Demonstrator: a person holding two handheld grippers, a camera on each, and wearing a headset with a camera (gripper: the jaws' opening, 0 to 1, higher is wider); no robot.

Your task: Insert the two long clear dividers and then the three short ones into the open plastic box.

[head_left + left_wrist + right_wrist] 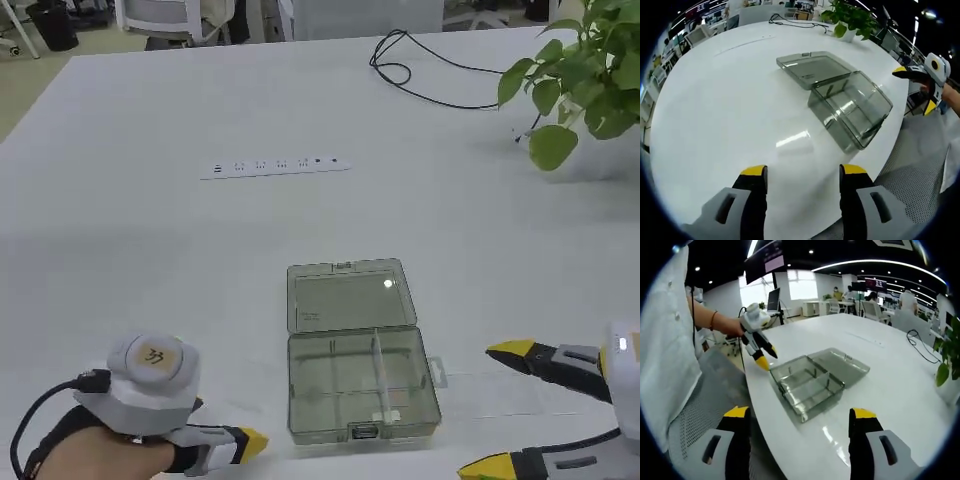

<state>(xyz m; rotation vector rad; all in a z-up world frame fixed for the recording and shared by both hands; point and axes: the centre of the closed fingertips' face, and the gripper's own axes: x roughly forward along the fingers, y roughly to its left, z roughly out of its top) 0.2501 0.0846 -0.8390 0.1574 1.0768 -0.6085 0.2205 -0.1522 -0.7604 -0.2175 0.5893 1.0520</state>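
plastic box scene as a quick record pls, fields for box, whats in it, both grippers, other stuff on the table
box: clear plastic box, open, lid folded back flat
inside: a clear divider standing upright, front to back
left gripper: open, empty, left of box
right gripper: open, empty, right of box
other: power strip, black cable, potted plant

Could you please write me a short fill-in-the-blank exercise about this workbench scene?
1. The plastic box has its lid ____.
2. In the head view, the plant stands ____ of the power strip.
3. The left hand-held gripper and the right hand-held gripper each hold ____.
Missing words: open; right; nothing.
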